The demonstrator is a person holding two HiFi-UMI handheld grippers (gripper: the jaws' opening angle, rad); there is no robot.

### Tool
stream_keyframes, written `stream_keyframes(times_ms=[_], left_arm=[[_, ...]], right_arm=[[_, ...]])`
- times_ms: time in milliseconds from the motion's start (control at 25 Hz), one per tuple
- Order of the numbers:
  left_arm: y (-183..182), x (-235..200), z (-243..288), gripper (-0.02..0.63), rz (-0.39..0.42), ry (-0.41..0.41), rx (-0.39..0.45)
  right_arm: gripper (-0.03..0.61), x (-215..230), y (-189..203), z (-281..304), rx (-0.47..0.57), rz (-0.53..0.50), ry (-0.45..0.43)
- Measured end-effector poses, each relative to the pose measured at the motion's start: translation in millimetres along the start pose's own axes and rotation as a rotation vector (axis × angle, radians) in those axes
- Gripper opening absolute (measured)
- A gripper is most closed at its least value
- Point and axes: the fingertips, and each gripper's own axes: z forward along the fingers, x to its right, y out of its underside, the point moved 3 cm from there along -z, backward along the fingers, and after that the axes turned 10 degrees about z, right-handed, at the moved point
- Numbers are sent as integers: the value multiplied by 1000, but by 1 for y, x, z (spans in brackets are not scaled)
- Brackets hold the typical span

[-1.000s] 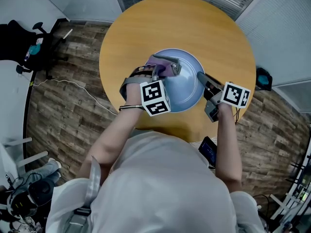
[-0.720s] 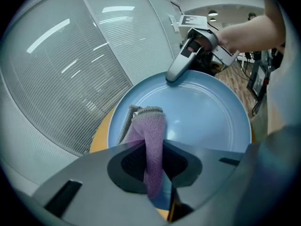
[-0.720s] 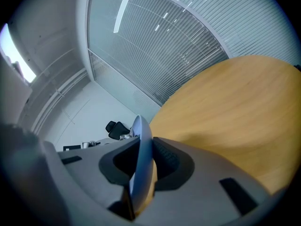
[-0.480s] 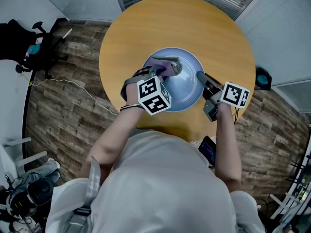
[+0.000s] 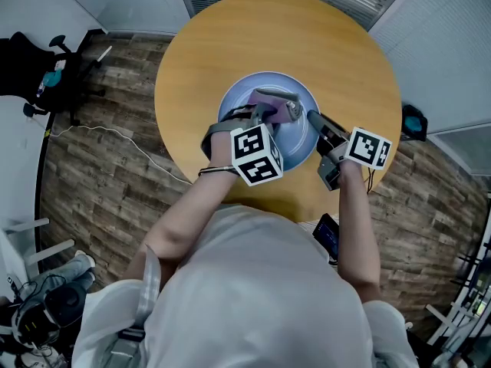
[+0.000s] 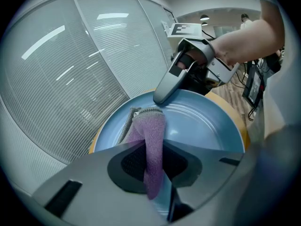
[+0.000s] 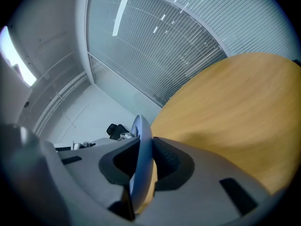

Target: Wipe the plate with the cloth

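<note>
The cloth (image 6: 150, 138) lies in the plate (image 5: 238, 96), which sits on the table (image 5: 307, 37)

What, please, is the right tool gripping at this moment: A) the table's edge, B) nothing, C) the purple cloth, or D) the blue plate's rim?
D: in the right gripper view, the right tool is clamped on the rim of the blue plate.

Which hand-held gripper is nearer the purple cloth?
Left: the left hand-held gripper is shut on the purple cloth; the right hand-held gripper clamps the rim of the round blue plate beside it.
</note>
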Motion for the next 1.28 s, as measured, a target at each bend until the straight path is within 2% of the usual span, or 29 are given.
stream_keyframes(times_ms=[240,560,800,960,1200,1280], left_arm=[[-15,9,3,69,97,5,5],[-10,16,0,71,217,16,19],[-3,18,-3,69,273,38,20],[7,19,-3,70,273,40,-1],[28,13,-3,69,233,34,-37],[35,10,-3,70,218,25,-55]], right_arm=[[77,0,-2,2,1,2,-21],[77,1,3,4,-6,13,-31],[77,2,0,1,-10,14,-30],[78,2,-2,-2,-9,8,-28],[83,8,-2,-7,4,23,10],[83,6,-3,-6,9,16,-4]])
